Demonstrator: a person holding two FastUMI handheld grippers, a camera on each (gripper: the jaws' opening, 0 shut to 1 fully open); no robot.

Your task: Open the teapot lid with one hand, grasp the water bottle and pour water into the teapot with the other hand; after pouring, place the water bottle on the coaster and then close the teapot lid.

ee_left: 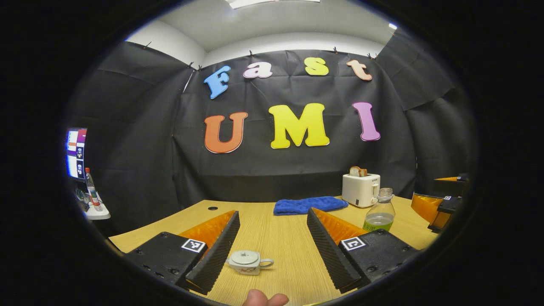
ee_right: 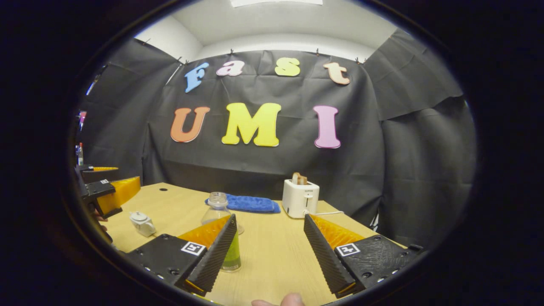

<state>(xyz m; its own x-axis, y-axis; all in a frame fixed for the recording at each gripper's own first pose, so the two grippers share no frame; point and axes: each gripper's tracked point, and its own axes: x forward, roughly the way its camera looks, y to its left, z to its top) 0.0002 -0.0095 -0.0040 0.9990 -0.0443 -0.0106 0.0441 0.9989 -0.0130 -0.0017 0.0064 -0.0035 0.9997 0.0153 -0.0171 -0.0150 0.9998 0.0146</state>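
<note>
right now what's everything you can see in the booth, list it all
teapot: one, white, lid on, near edge of the table, between the left gripper's fingers in the left gripper view
water bottle: one, clear with green liquid, no cap, standing right of the teapot
toaster: one, white, toast in the slot, back of the table
cloth: one, blue, lying at the back beside the toaster
table: one, light wood
monitor: one, lit, far left off the table
small bottle: one, red cap, below the monitor
left gripper: one, open, teapot ahead
right gripper: one, open, water bottle by its left finger
fingertip: bottom edge of the left gripper view
</note>
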